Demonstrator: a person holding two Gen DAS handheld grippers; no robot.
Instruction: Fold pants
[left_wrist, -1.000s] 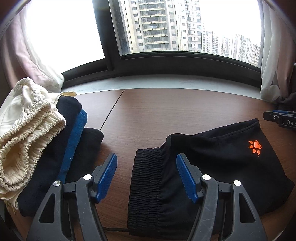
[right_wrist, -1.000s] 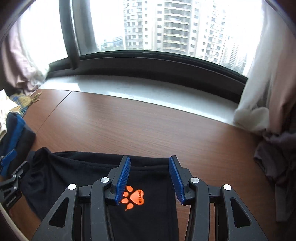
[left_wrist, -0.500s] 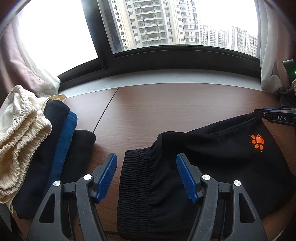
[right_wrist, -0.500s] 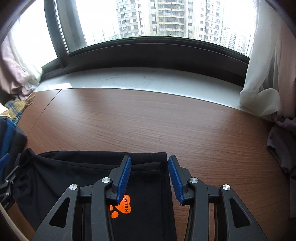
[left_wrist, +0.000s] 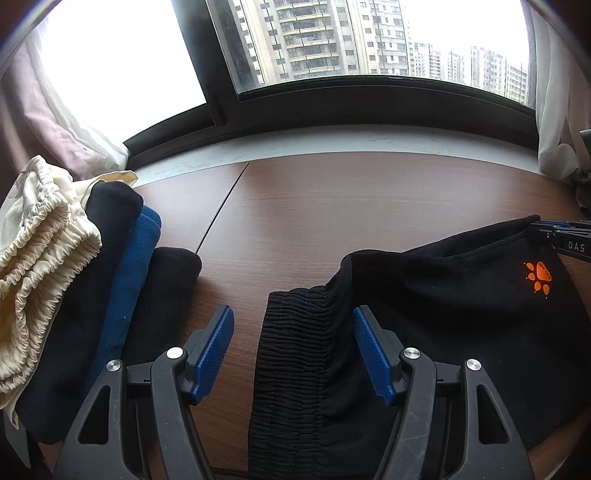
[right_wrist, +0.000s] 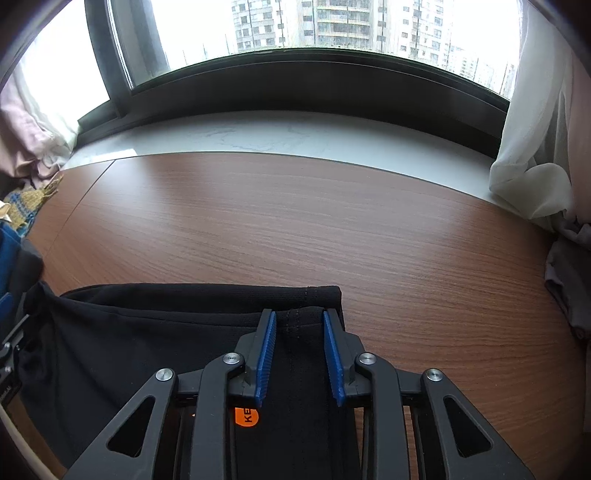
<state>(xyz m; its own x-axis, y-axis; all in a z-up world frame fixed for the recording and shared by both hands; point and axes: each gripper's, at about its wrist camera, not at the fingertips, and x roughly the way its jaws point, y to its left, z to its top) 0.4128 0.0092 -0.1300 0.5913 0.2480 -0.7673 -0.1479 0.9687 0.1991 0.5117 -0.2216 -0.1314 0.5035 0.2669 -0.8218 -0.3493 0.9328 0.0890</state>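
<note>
**Black pants under both my grippers**

The wood-grain surface (right_wrist: 332, 229) carries the black knit pants (left_wrist: 443, 306), lying flat near my edge. A stack of folded clothes (left_wrist: 110, 280) sits to their left. My left gripper (left_wrist: 293, 347) has its fingers spread wide over the ribbed waistband, gripping nothing. My right gripper (right_wrist: 299, 350) has just been narrowing its fingers around the stitched hem, not yet pinching.

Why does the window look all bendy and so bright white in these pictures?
Left wrist view: the fisheye lens curves the window frame, and the daylight washes out the pane at upper left, while the black pants stay dark with little detail. Right wrist view: same bending, glare on the pale sill, dark corners; the table looks sharp.
</note>
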